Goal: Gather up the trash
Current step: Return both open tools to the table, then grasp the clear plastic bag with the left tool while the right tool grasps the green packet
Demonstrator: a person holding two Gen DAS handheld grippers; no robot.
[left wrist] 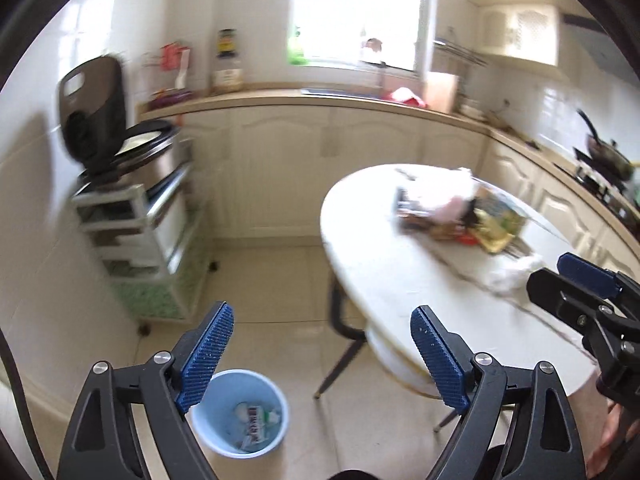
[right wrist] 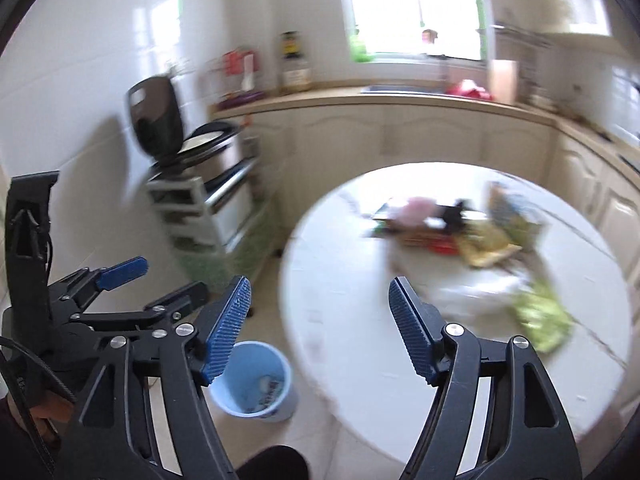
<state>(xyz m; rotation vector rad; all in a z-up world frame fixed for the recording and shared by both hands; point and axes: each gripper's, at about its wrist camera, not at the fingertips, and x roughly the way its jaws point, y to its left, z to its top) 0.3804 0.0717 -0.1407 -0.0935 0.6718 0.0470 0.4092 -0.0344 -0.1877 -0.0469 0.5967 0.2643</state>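
A light blue bin (left wrist: 244, 416) stands on the floor left of the round white table (left wrist: 400, 272), with some wrappers inside; it also shows in the right wrist view (right wrist: 260, 384). A heap of trash (left wrist: 460, 212) lies on the table: wrappers, a pink piece, yellow packaging, and a white crumpled piece (left wrist: 508, 276) nearer the edge. In the right wrist view the heap (right wrist: 452, 228) is blurred, with a green piece (right wrist: 540, 316) to its right. My left gripper (left wrist: 322, 356) is open and empty above the floor and bin. My right gripper (right wrist: 320, 324) is open and empty over the table's near edge.
A shelf cart (left wrist: 148, 248) with an open rice cooker (left wrist: 104, 120) stands against the left wall. Cabinets and a counter (left wrist: 320, 100) run along the back and right, with a pan (left wrist: 608, 152) on the stove. Table legs (left wrist: 344, 356) stand near the bin.
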